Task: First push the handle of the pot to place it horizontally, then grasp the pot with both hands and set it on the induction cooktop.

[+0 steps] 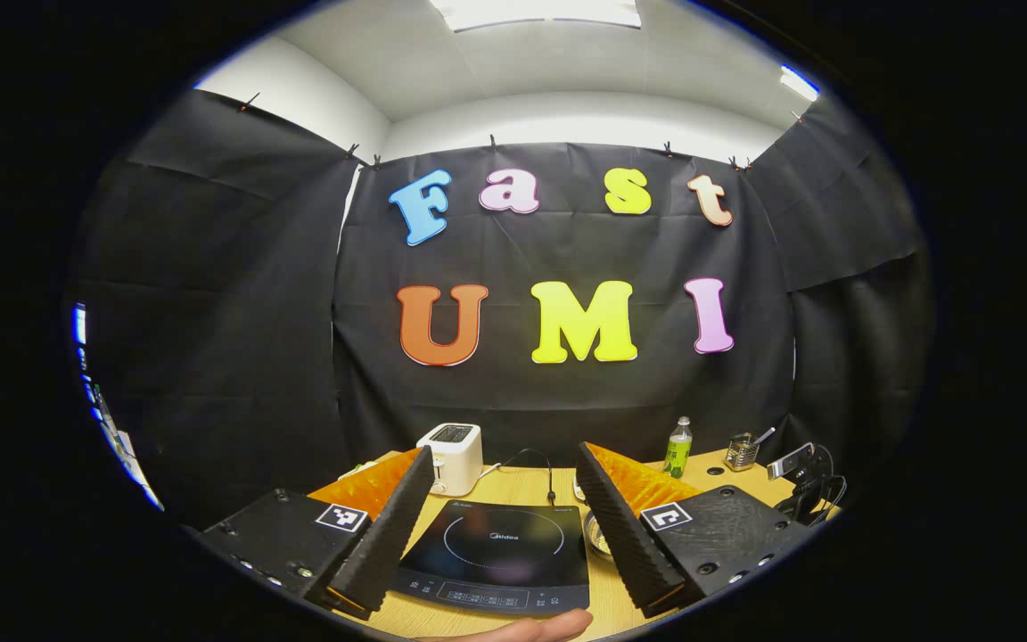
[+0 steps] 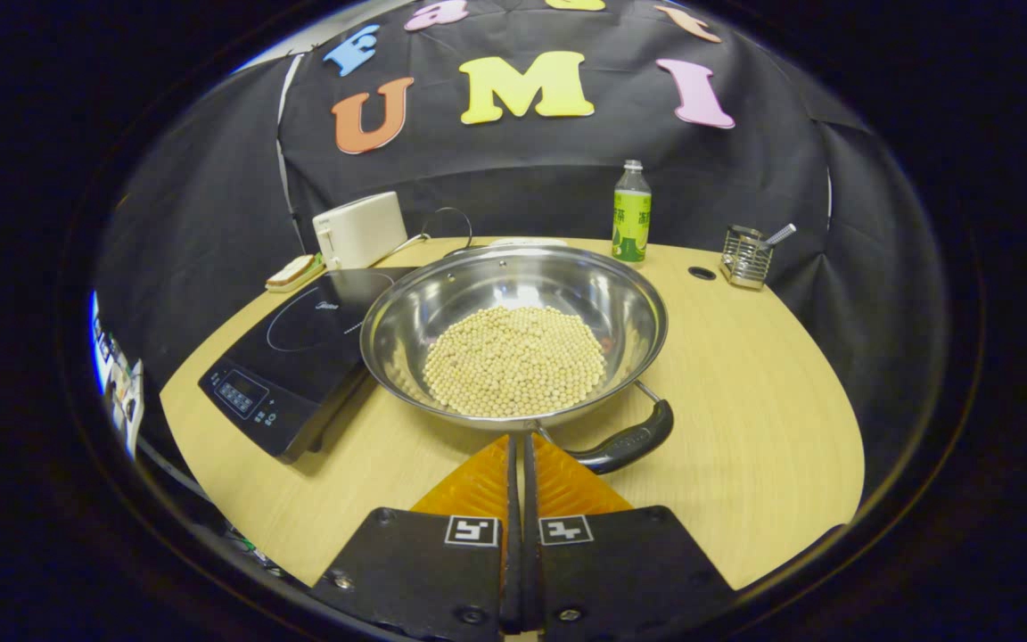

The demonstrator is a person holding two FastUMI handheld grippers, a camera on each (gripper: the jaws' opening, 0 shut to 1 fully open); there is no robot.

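Right gripper view puts my right claw (image 2: 518, 446), fingers pressed together on nothing, just short of the pot (image 2: 513, 334). Its handle (image 2: 625, 441) lies just ahead and to the right of my tips, its long axis slanting up to the right. I judge this claw the nearer one for the push. Beans (image 2: 513, 357) fill the bowl. The induction cooktop (image 2: 299, 357) sits ahead-left, touching the pot. My left claw (image 1: 505, 526) hangs spread wide, the cooktop straight ahead between its fingers, above the tabletop (image 2: 745, 401).
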